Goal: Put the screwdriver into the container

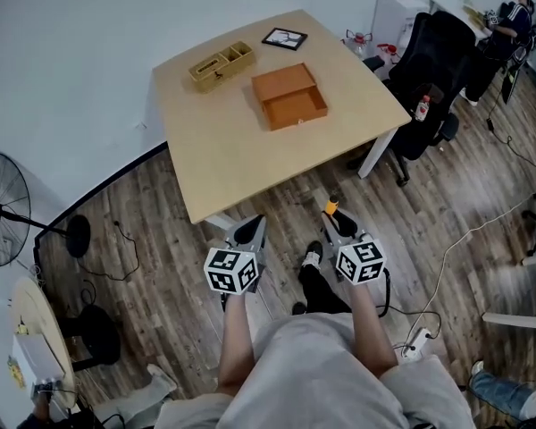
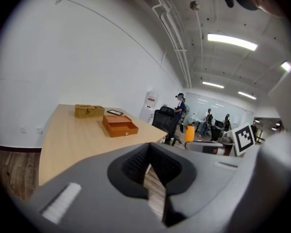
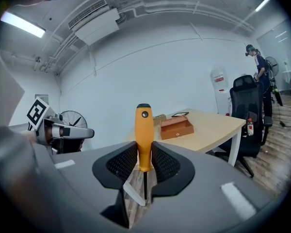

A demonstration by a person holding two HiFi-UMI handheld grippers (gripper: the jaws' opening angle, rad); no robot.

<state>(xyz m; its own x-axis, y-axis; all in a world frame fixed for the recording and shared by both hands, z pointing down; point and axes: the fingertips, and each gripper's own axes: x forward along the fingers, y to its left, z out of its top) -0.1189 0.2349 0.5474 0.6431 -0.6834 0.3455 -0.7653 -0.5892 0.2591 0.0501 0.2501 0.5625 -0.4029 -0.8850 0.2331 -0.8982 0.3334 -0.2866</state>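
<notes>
While the jaws of the right gripper (image 3: 144, 152) clamp an orange-handled screwdriver (image 3: 143, 130) upright, the left gripper (image 2: 149, 152) has its jaws together, empty; the open orange box (image 1: 288, 96) sits well apart on a pale wooden counter (image 1: 232, 150).

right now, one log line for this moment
right hand-held gripper: shut on screwdriver | left hand-held gripper: shut, empty | orange box: open, on table

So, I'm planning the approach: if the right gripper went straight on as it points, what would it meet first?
Probably the near edge of the wooden table, with the screwdriver handle leading; the orange box lies beyond. Height unclear.
</notes>
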